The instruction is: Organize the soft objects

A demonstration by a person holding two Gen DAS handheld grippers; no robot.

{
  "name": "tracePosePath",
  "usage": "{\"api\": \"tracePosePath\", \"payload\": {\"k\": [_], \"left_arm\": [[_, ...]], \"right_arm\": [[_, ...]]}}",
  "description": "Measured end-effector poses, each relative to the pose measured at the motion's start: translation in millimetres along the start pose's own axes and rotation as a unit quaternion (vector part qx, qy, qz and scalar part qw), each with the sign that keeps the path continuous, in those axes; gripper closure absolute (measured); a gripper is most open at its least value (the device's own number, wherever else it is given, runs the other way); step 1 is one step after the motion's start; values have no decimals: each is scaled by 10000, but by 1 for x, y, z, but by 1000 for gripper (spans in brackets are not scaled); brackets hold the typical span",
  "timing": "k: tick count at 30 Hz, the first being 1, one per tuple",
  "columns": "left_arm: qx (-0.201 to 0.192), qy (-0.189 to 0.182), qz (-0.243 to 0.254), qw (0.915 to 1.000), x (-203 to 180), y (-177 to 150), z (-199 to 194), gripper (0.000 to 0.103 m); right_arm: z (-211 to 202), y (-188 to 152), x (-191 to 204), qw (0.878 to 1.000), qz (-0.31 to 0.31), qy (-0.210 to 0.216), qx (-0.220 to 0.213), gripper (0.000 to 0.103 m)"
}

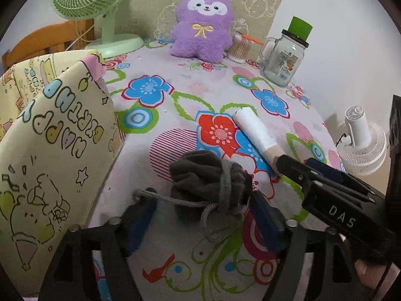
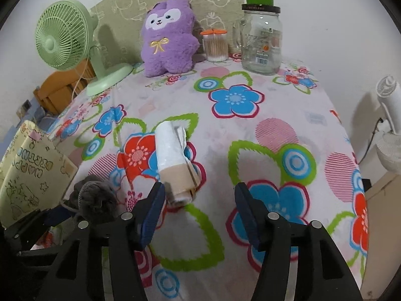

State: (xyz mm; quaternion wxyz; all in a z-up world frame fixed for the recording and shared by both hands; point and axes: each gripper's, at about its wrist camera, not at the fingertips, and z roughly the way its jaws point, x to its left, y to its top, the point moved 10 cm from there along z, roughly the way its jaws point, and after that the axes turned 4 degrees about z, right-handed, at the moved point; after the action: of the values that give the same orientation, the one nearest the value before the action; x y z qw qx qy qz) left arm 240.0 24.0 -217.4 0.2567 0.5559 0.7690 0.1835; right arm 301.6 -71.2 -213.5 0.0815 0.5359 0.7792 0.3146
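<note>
A dark grey cloth bundle [image 1: 208, 178] tied with a grey cord lies on the flowered tablecloth between the fingers of my left gripper [image 1: 200, 215], which stands open around it; it also shows in the right wrist view [image 2: 96, 197]. A white roll on a cardboard core [image 2: 173, 160] lies mid-table; it also shows in the left wrist view [image 1: 255, 131]. My right gripper [image 2: 200, 213] is open and empty, its left finger close to the roll's near end. A purple plush toy [image 2: 168, 37] sits upright at the back. A yellow printed bag [image 1: 50, 145] stands at the left.
At the back stand a green desk fan [image 2: 65, 37], a cotton-swab tub [image 2: 215, 45] and a glass jar with a green lid [image 2: 262, 37]. A white fan [image 2: 388, 115] stands off the table's right edge. A wooden chair [image 1: 52, 37] is behind on the left.
</note>
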Motion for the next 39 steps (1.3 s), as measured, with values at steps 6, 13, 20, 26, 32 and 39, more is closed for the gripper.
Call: {"api": "tracePosePath", "payload": {"k": [6, 13, 20, 26, 32, 39], "left_arm": [[203, -240, 242, 9992, -15, -6, -7, 5], [130, 357, 563, 9977, -14, -5, -2, 5], [88, 823, 686, 9942, -1, 0, 8, 4], [94, 917, 689, 9934, 1, -2, 16, 3], [47, 902, 642, 9938, 0, 1, 19, 3], [-52, 860, 578, 9946, 0, 5, 21, 27]], "right_arm": [[0, 7, 5, 9995, -125, 303, -24, 32], [0, 10, 28, 9985, -438, 337, 41, 29], [13, 7, 31, 9976, -443, 493, 174, 29], [22, 5, 31, 9972, -454, 553, 226, 29], [23, 6, 32, 9970, -480, 573, 181, 29], [25, 7, 36, 9966, -609, 540, 148, 40]]}}
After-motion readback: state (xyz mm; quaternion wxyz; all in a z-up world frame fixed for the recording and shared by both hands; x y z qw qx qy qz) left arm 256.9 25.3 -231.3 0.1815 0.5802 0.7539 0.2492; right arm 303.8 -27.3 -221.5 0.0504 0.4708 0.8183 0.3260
